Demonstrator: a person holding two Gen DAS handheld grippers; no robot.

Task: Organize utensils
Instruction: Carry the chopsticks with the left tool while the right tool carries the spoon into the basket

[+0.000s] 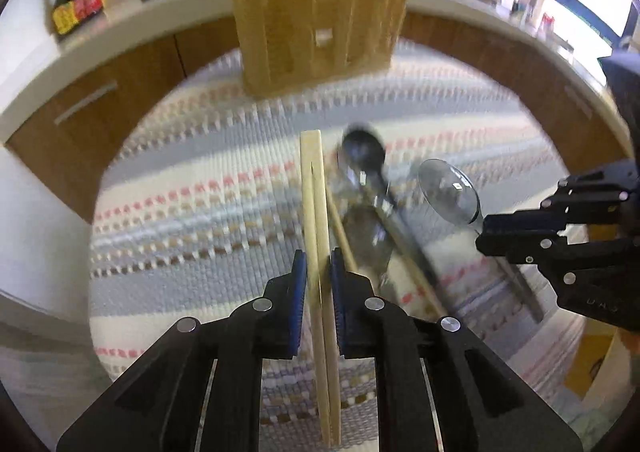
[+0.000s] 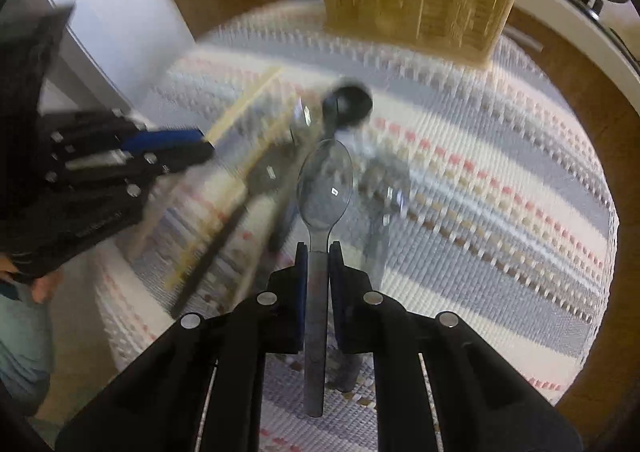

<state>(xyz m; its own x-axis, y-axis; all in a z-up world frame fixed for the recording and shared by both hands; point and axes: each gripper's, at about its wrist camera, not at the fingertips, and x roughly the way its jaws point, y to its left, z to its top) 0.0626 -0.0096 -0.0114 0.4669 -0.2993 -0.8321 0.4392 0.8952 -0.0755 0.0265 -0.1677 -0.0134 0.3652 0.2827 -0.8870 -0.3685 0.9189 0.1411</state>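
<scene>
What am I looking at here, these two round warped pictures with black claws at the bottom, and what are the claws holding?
These are not robot arms. A person holds a two-finger gripper in each hand, and a fisheye camera on each gripper looks along its fingers, hence the round warped view.

One picture is from the left gripper, whose blue pads are shut on a pair of wooden chopsticks. The other is from the right gripper, shut on the handle of a clear plastic spoon. Each gripper also shows in the other's picture.

Below lies a striped woven cloth with more spoons and a loose chopstick, blurred by motion. At the back stands a slatted wooden utensil holder.
</scene>
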